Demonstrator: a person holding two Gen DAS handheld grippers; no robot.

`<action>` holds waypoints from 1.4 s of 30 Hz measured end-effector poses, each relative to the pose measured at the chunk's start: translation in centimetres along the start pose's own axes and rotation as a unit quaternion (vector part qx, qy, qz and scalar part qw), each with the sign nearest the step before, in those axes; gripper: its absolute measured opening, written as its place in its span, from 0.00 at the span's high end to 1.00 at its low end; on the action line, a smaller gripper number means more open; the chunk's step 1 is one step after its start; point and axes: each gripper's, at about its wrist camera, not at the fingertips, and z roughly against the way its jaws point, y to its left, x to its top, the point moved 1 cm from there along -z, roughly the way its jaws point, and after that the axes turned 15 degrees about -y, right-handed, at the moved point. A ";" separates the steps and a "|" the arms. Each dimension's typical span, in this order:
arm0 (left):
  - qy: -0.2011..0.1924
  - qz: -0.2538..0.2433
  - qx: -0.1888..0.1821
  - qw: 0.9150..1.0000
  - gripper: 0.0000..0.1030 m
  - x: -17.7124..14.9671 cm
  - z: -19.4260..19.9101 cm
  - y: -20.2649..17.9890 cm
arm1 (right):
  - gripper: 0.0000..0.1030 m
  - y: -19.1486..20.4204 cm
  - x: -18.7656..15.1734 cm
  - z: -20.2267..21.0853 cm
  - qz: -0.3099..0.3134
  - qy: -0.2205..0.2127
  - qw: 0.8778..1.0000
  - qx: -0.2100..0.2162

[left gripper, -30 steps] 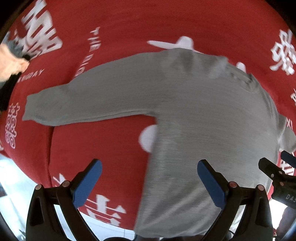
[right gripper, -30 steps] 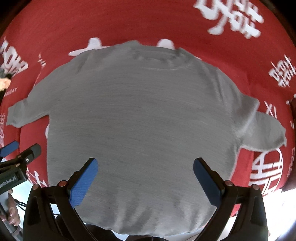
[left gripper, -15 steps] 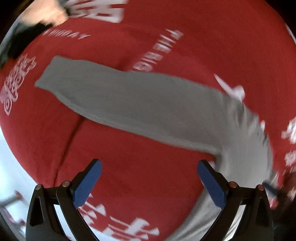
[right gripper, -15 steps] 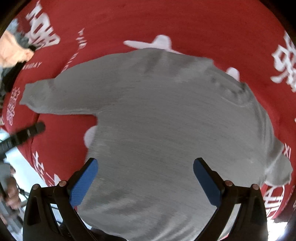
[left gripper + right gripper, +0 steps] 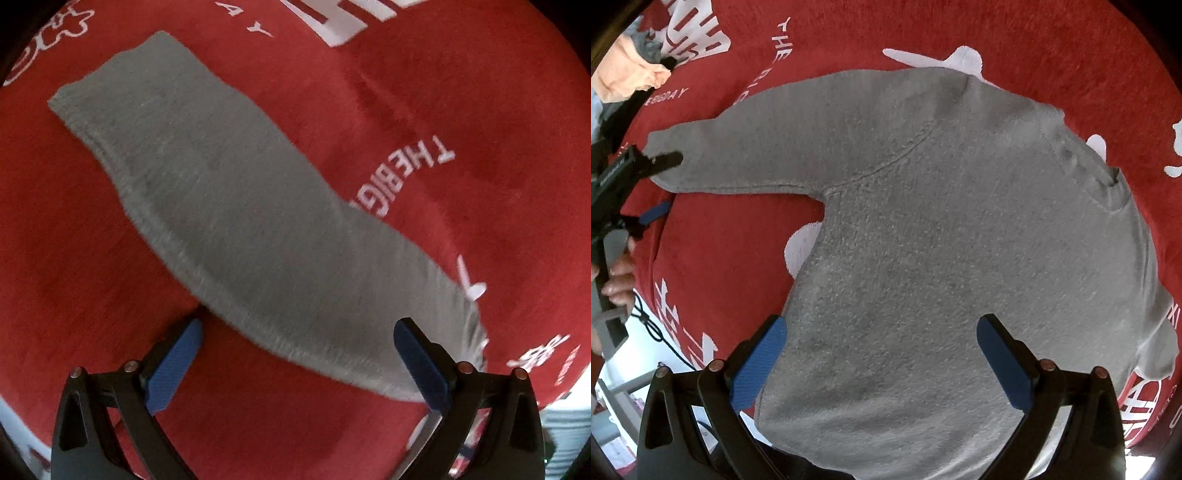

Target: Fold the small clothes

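A small grey knit sweater [image 5: 960, 229] lies flat and spread out on a red cloth with white lettering [image 5: 1052, 48]. Its left sleeve [image 5: 229, 192] stretches out diagonally in the left wrist view. My left gripper [image 5: 295, 365] is open and empty, low over the sleeve near its shoulder end. In the right wrist view the left gripper [image 5: 661, 184] is at the sleeve's cuff end, at the far left. My right gripper [image 5: 882, 362] is open and empty, above the sweater's lower body near the hem.
A pile of other clothes, peach and grey [image 5: 631, 70], lies at the far left corner of the red cloth. The cloth's edge drops off at the lower left [image 5: 665, 325], with pale floor and a black cable beyond.
My left gripper has swung left from the sweater's body and come down close over the left sleeve. My right gripper has shifted left, so the sweater's left side and sleeve now show.
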 end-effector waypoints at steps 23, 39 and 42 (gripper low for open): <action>-0.107 -0.157 -0.006 0.982 0.88 1.5 3.1 -11.7 | 0.00 -3.8 0.0 2.5 -0.045 -0.035 0.998 0.019; 0.041 -0.361 -0.196 0.911 0.88 -20.7 -1.7 -37.3 | 0.00 -22.4 -6.1 6.5 -0.203 -0.070 0.974 -0.066; 0.083 -0.402 -0.159 0.898 0.87 -25.6 -4.6 -38.0 | 0.00 -25.6 -8.2 6.4 -0.232 -0.062 0.968 -0.079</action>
